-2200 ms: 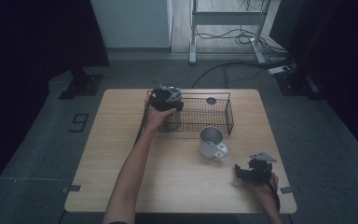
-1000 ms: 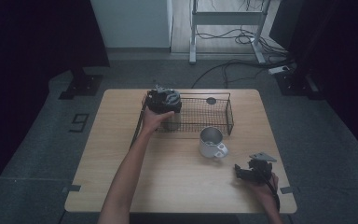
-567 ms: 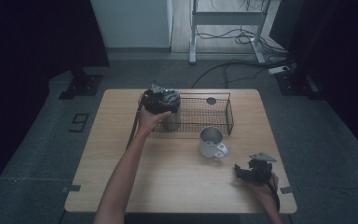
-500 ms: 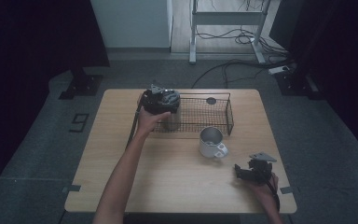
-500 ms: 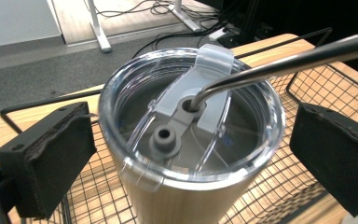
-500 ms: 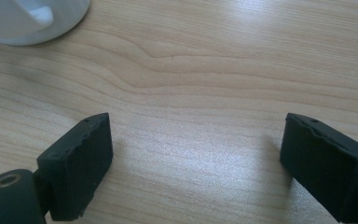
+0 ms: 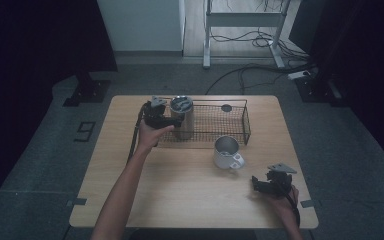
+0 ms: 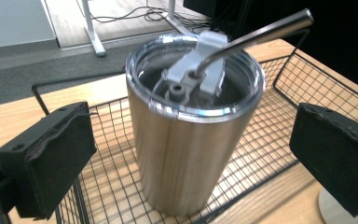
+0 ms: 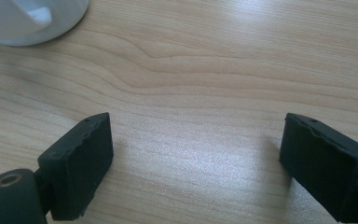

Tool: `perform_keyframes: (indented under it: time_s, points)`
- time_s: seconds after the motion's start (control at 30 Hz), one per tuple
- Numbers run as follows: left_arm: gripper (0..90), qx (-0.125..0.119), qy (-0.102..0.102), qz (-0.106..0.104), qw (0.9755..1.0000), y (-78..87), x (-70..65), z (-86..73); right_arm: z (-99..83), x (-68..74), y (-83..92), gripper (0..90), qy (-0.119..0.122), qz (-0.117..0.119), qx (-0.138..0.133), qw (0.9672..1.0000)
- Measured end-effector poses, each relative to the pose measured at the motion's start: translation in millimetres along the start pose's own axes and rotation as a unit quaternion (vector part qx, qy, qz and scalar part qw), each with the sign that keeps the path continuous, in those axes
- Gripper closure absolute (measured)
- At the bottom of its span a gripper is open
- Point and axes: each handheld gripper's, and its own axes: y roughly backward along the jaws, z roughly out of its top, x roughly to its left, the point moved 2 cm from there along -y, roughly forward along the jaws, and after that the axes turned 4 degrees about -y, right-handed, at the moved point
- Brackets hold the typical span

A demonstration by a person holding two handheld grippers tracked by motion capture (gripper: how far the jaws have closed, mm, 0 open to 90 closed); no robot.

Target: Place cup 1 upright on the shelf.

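While the high view shows a tumbler (image 7: 181, 116) standing upright in the wire basket (image 7: 232, 124), the left gripper (image 8: 191, 158) view reveals its clear lid and metal straw (image 8: 261, 31), jaws spread either side. Right gripper (image 9: 193, 154) jaws spread over bare tabletop (image 9: 205, 70).

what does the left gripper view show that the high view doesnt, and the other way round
The left gripper view alone shows the tumbler's clear lid with a bent metal straw. The high view alone shows the white mug and the right hand-held gripper low over the table. Both show the steel tumbler standing in the wire basket, with the left hand-held gripper open beside it.
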Motion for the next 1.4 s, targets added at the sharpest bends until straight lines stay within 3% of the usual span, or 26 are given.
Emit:
perform_keyframes:
  time_s: [0.37,0.63,0.9,1.4]
  points:
    - [1.8,0.002,0.008,-0.021,0.9997,24.5,-5.6,-19.8,0.0,-0.1,0.0,9.6,0.001,0.0,0.0,1.0]
    - [3.5,0.004,0.003,-0.022,0.9998,45.8,-16.0,-33.1,0.0,0.1,0.3,9.7,0.001,0.0,0.001,1.0]
    - [4.6,0.014,0.004,-0.025,0.9996,64.3,-20.1,-58.7,0.0,0.3,0.2,9.7,0.0,0.0,0.001,1.0]
    - [6.5,0.044,-0.001,-0.034,0.9985,79.4,-30.2,-111.7,0.0,0.2,0.2,9.7,0.0,0.0,0.001,1.0]
